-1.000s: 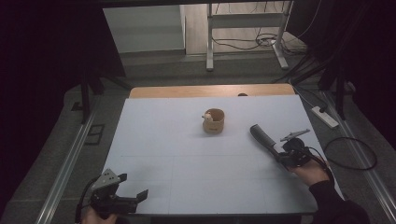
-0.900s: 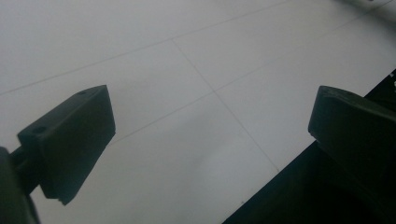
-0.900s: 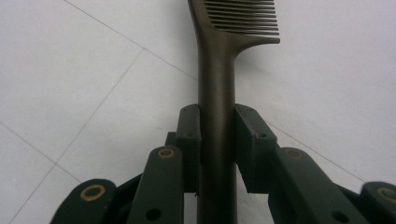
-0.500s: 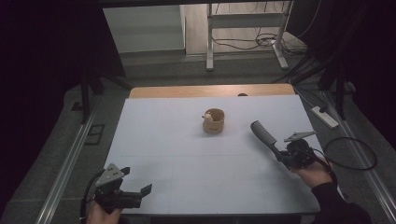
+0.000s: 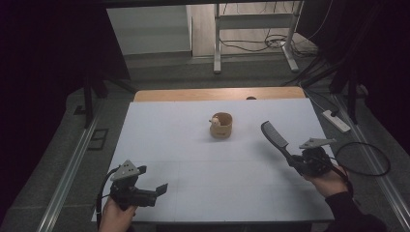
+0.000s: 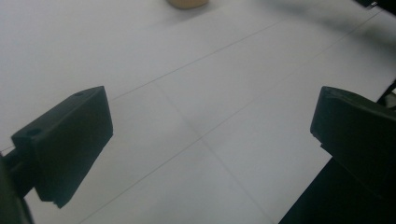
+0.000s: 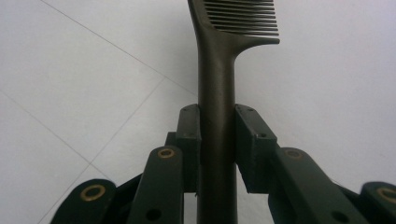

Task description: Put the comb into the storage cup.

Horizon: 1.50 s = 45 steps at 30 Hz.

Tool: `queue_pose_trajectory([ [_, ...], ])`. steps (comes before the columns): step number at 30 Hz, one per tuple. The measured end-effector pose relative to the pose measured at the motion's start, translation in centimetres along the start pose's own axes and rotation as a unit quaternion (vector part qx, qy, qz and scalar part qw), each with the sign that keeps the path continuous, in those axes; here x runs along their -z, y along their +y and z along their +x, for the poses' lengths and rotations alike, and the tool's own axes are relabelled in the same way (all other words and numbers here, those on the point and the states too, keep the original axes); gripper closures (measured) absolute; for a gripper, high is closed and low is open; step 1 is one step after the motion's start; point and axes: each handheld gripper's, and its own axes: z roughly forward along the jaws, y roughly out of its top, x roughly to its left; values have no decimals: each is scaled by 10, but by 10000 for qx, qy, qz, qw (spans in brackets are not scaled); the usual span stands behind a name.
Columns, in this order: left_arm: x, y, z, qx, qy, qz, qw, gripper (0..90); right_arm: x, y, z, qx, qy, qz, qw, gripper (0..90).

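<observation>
Right gripper (image 7: 217, 140) clamps the smooth dark comb (image 7: 219, 84) by its round handle; left gripper (image 6: 205, 140) gapes empty.

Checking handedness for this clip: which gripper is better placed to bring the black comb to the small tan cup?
Right. The right gripper is shut on the black comb by its handle; the left gripper is open, farther from the small tan cup.

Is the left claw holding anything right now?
No, the left claw stands wide open over the bare white table.

Matt black plastic comb (image 7: 215, 93), smooth white table (image 5: 203, 159), wooden cup (image 5: 221, 125)
</observation>
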Motion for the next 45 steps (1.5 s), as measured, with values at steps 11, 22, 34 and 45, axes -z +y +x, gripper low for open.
queue_pose_trajectory([
  [11,-17,24,-3,-213,-163,-70,9996,0,11,-1,6,115,-151,-318,9993,724],
  [22,-38,44,-5,-237,-422,-67,9988,0,20,-2,12,226,-140,-543,9982,724],
  [34,-54,66,-7,-320,-505,-160,9981,0,26,-1,21,332,-32,-710,9969,724],
  [45,-69,83,-8,-319,-690,-253,9968,0,29,0,30,495,65,-834,9953,724],
])
